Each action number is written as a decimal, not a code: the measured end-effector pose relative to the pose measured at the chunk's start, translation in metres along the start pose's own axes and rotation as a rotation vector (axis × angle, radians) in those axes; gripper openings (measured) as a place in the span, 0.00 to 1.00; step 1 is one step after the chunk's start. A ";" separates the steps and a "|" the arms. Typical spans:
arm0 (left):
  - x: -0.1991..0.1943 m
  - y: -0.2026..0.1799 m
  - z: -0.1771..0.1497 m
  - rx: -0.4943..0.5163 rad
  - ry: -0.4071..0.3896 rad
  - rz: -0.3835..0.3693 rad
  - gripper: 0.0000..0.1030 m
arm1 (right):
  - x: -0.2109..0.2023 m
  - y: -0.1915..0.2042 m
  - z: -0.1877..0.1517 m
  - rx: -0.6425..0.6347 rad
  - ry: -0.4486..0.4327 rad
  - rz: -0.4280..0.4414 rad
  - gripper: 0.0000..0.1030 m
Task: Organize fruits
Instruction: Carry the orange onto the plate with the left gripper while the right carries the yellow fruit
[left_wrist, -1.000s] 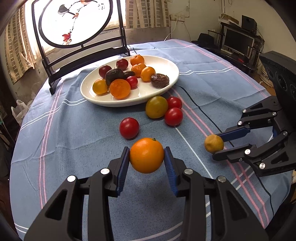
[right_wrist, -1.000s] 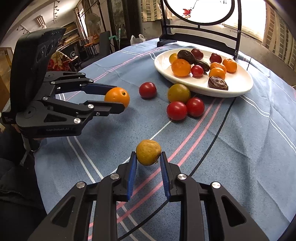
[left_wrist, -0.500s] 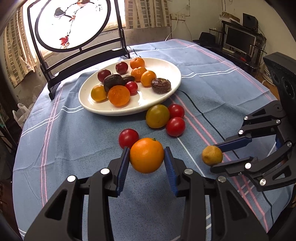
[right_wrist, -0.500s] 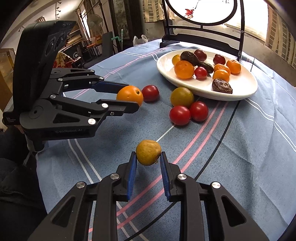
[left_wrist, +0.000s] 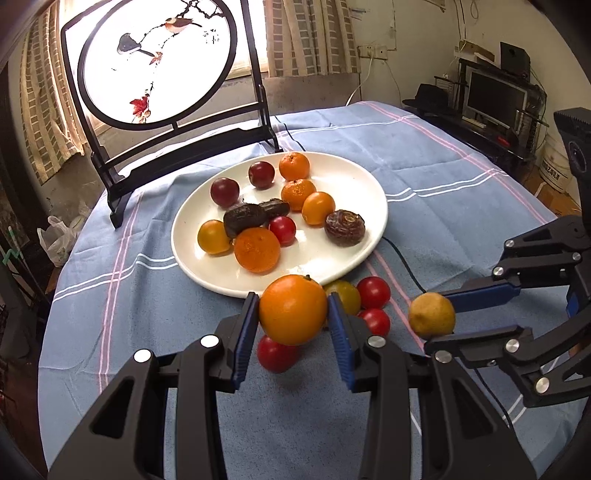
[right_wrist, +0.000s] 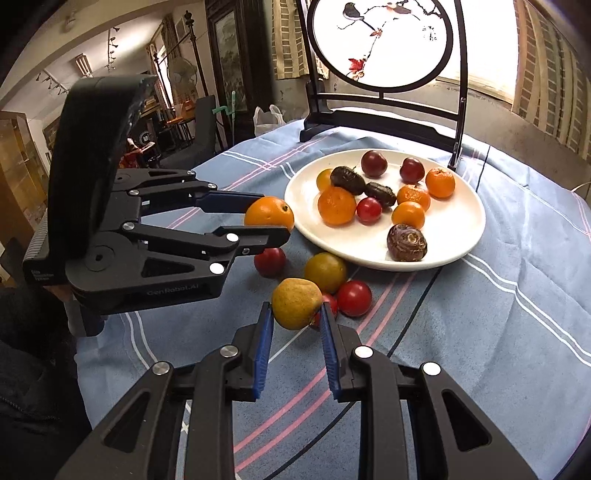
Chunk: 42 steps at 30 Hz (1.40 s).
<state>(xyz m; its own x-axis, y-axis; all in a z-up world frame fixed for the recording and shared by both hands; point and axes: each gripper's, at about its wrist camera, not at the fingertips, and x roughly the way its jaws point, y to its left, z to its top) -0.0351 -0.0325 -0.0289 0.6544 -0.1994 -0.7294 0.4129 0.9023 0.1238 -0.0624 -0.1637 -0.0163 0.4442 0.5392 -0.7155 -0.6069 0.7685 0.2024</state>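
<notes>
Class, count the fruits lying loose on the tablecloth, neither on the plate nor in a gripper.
4: a red tomato, a yellow-green tomato and two red tomatoes beside the plate's near rim. None appear hidden.

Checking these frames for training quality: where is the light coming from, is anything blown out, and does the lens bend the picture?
Left wrist view: backlit; the round painted screen is overexposed white, dark vignette corners, blue striped tablecloth curved by the fisheye. Right wrist view: same blown-out screen, the room at left dim, the yellow-brown fruit between the fingers sharp.
</notes>
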 end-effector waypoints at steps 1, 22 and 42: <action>0.000 -0.002 -0.004 0.004 0.008 -0.003 0.36 | 0.003 0.002 -0.002 -0.005 0.012 0.007 0.25; -0.016 0.018 0.002 -0.032 0.004 0.009 0.36 | -0.004 0.003 -0.010 0.007 -0.027 0.004 0.25; 0.039 0.049 0.089 -0.104 -0.035 0.129 0.36 | -0.017 -0.079 0.078 0.102 -0.203 -0.138 0.25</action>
<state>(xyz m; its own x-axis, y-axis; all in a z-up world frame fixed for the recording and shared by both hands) 0.0675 -0.0302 0.0085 0.7204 -0.0911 -0.6875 0.2574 0.9557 0.1430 0.0298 -0.2065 0.0318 0.6474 0.4771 -0.5943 -0.4667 0.8647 0.1857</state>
